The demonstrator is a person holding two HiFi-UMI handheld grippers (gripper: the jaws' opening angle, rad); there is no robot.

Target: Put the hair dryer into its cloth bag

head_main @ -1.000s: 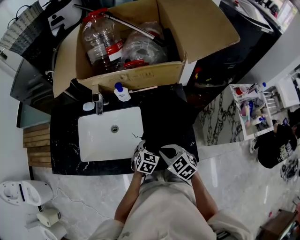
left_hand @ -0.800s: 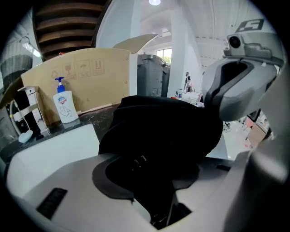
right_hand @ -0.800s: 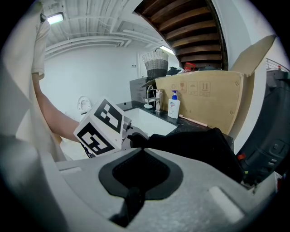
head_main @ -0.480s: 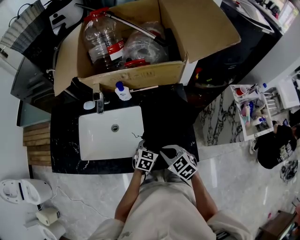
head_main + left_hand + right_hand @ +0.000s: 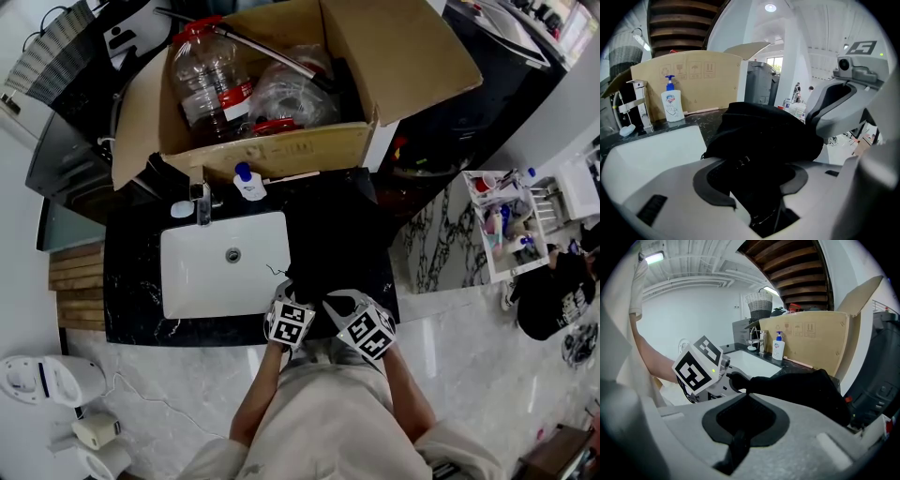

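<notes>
A black cloth bag (image 5: 333,246) lies bulging on the black counter to the right of the sink. It fills the middle of the left gripper view (image 5: 764,136). No hair dryer shows in any view. My left gripper (image 5: 287,294) is at the bag's near left edge. Its jaws have just been opening and stand apart with black cloth between them (image 5: 757,187). My right gripper (image 5: 339,302) is beside it at the near edge, shut on a black strip of the bag (image 5: 738,437).
A white sink (image 5: 187,281) with a faucet (image 5: 200,202) and a soap bottle (image 5: 247,183) lies left of the bag. An open cardboard box (image 5: 281,150) holding plastic jars stands behind. The counter's front edge (image 5: 187,337) runs just under both grippers.
Both grippers stay at the bag's near edge. The left gripper's cube looks slightly turned; the bag has not moved.
</notes>
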